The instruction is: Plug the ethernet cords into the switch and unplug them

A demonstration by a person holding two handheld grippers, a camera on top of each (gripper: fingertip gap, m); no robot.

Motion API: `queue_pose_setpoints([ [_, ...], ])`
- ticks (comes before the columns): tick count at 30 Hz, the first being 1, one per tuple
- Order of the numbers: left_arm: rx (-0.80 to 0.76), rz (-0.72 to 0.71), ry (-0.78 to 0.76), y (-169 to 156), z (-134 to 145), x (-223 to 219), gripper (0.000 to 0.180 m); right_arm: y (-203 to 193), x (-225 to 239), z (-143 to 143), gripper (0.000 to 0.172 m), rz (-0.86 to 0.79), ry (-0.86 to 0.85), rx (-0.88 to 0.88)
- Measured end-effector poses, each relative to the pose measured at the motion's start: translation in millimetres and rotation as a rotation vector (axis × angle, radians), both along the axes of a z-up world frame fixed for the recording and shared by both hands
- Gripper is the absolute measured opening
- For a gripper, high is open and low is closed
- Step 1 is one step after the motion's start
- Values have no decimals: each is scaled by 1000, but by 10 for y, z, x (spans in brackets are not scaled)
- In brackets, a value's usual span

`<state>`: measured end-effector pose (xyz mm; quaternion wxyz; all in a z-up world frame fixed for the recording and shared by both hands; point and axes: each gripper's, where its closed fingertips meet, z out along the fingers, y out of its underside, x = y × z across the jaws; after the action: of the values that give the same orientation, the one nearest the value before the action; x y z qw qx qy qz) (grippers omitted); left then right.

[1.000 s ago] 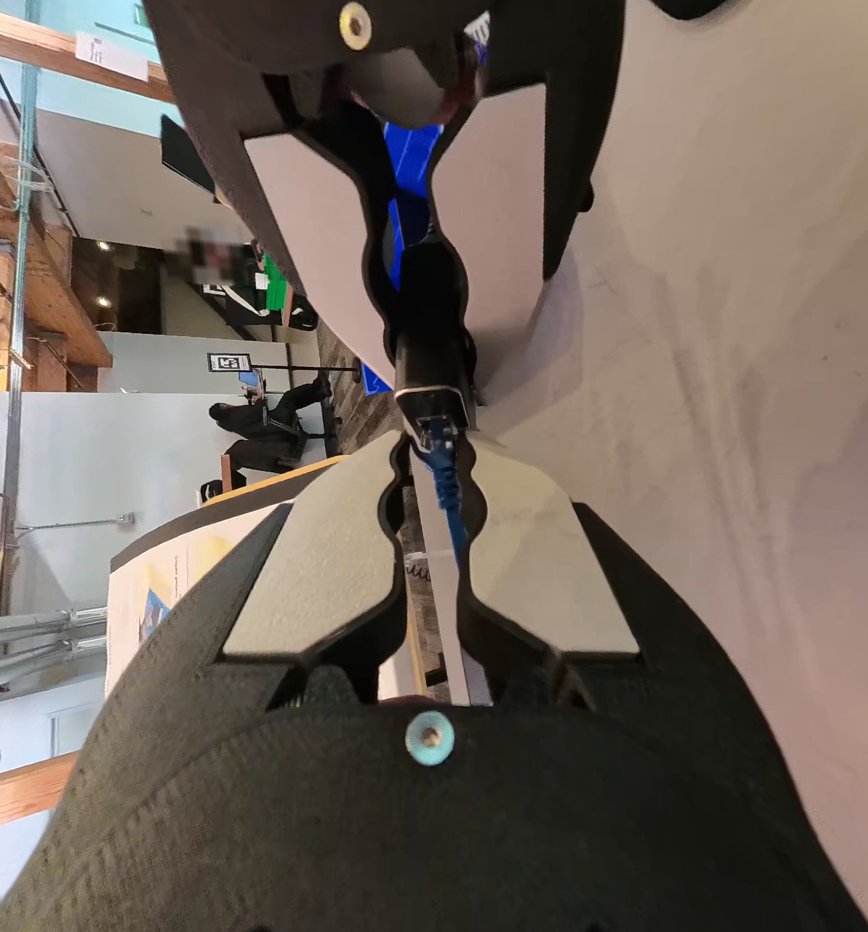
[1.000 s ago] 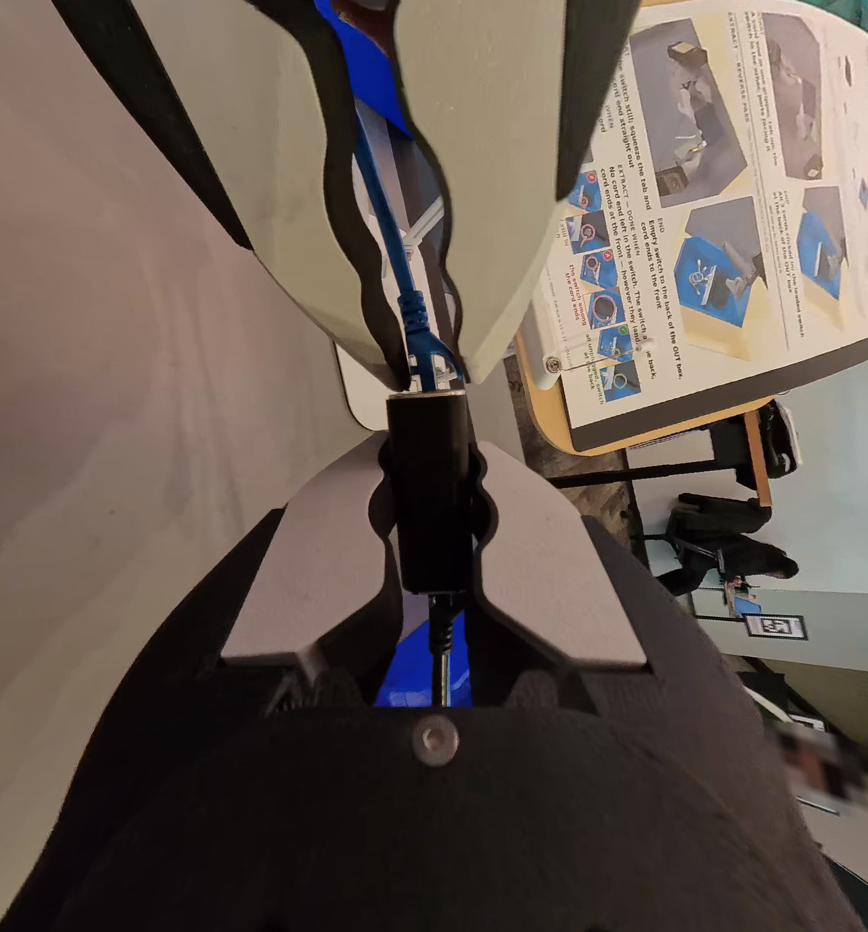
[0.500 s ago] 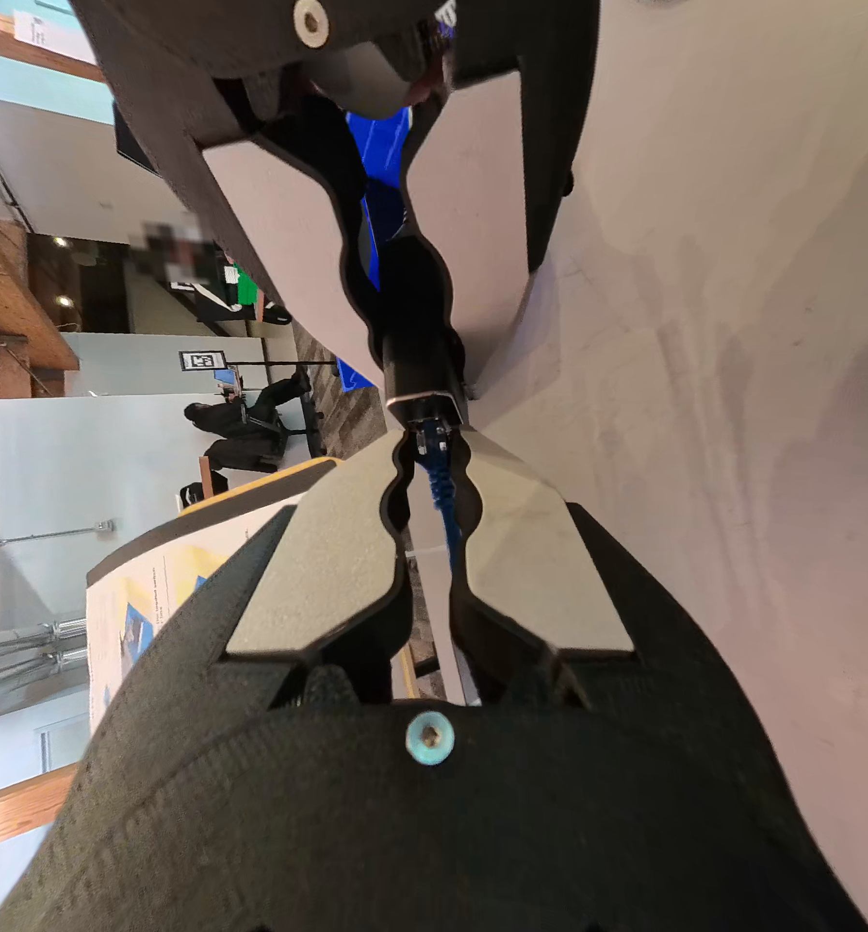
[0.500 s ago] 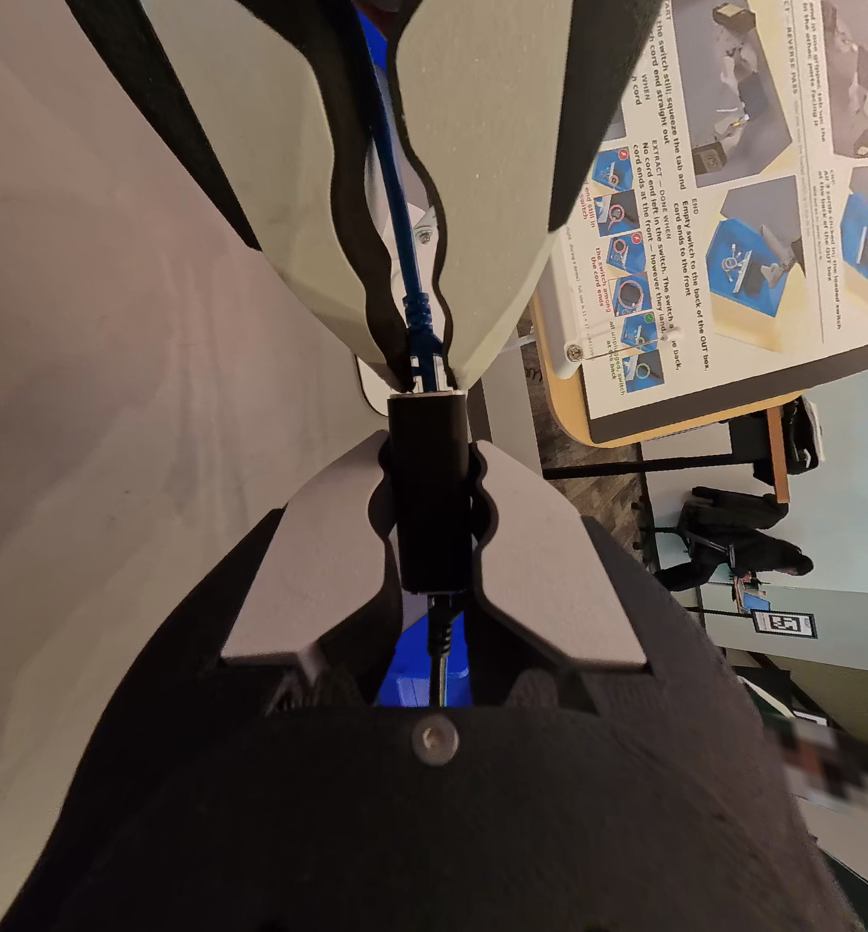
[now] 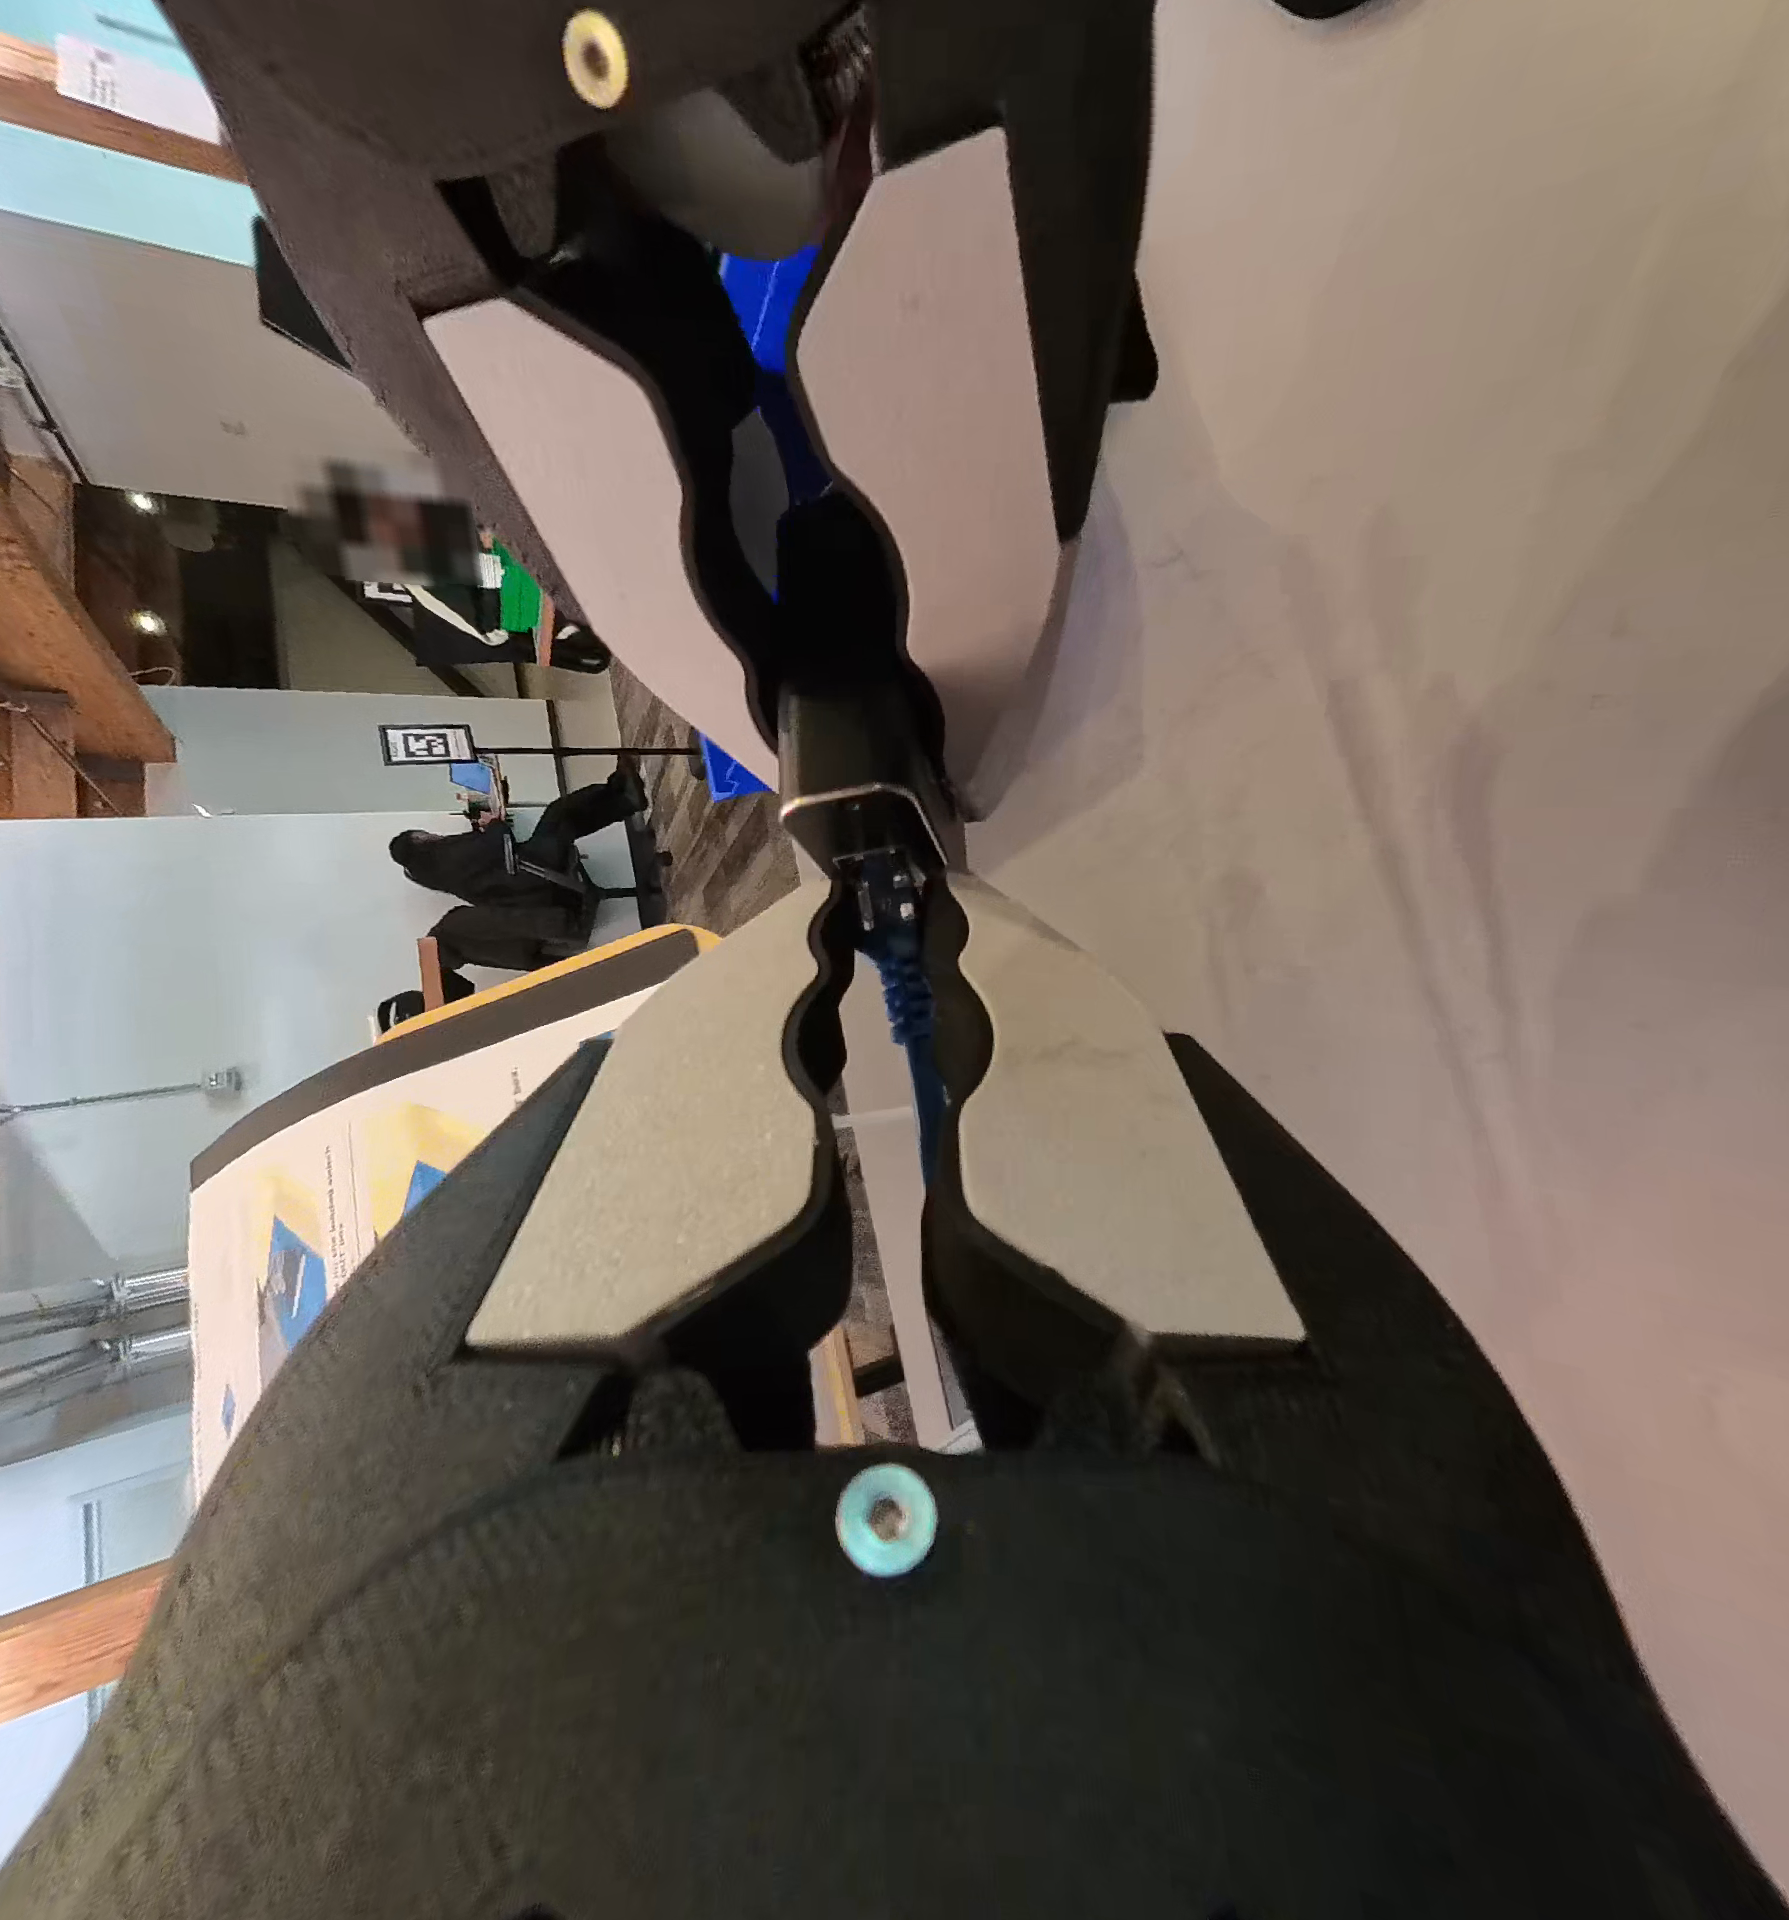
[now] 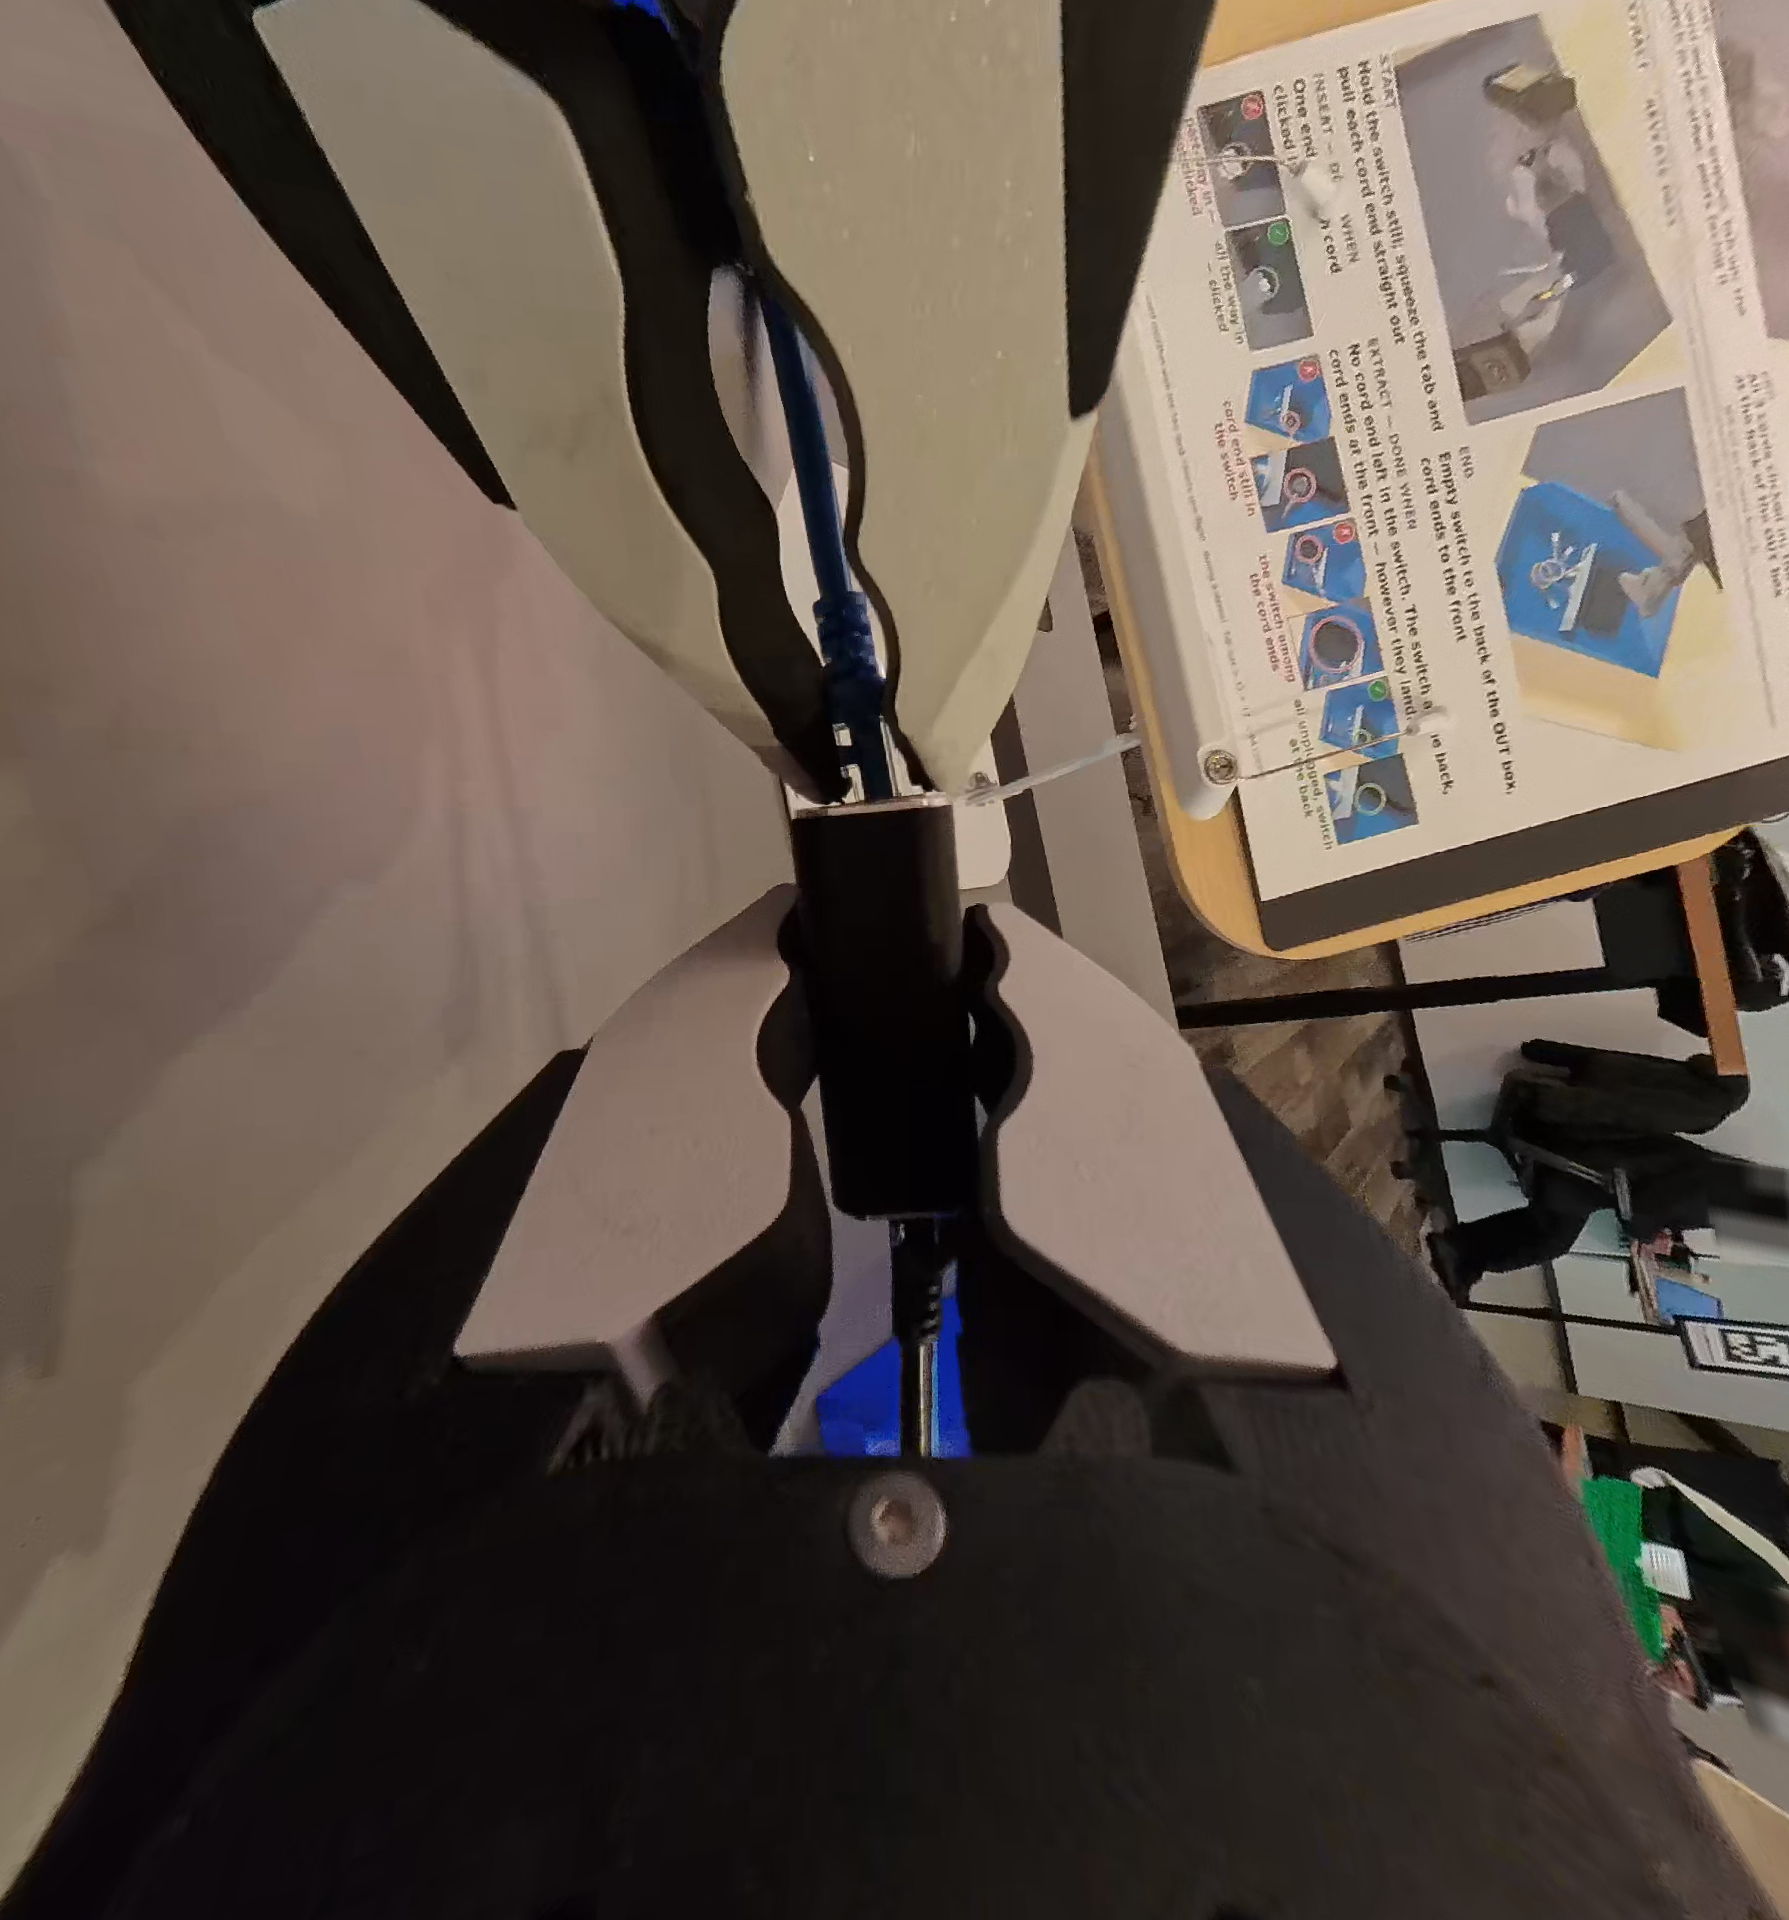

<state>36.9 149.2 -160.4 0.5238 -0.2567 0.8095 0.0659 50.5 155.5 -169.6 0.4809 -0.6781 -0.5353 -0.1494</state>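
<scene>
Black slim switch clamped in right hand-held gripper, blue cord pinched by left hand-held gripper

We can make out printed lines and small picture captions on the white-and-yellow paper instruction sheet clipped to a wooden board, all sideways to us. There's also a black-and-white square coded sign on a stand and a small white label on a wooden beam, too tiny to read.
</scene>
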Motion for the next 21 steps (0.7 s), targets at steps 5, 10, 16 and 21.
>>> queue_pose_setpoints([
  [5,-63,-2,-55,-45,97,-52,12,-27,-33,79,28,4,51,41],
  [10,-82,62,-91,77,220,-141,12,21,169,71,27,-83,10,41],
  [16,-119,129,-99,305,282,-306,12,-69,211,245,27,-53,22,70],
  [21,-163,189,-152,460,410,-345,12,-211,283,-9,25,-45,-19,26],
])
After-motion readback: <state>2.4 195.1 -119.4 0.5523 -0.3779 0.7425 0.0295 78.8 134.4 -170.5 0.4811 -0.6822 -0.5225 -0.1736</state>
